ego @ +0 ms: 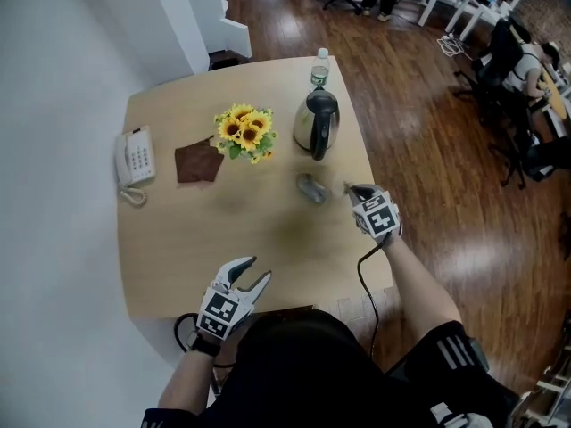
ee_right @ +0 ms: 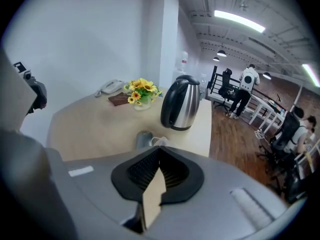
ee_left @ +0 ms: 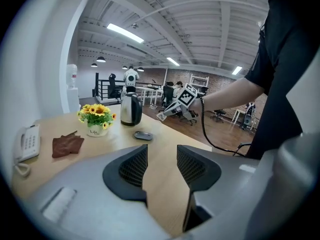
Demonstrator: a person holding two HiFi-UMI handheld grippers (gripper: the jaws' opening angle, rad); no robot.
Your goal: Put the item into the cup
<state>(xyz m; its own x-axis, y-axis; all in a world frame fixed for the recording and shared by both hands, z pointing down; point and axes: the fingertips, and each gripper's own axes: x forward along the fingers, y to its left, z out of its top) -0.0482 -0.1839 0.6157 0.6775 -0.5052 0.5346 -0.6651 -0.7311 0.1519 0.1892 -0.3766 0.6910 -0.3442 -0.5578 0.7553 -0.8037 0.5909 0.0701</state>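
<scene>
Pinching a thin white item (ee_right: 159, 142) at its very tips, the right gripper (ego: 352, 191) has its jaws pressed together, just beside the grey cup (ego: 310, 187).

The cup sits on the table (ego: 178, 266) right in front of the kettle (ego: 317, 125), and the white item is outside it, close by its side. A bottle (ego: 320, 68) stands behind the kettle. Further along are the sunflowers (ego: 244, 132), a brown cloth (ego: 197, 162) and a phone (ego: 135, 157). At the near edge, the left gripper (ego: 256, 271) hovers with jaws apart, only bare tabletop between them.
</scene>
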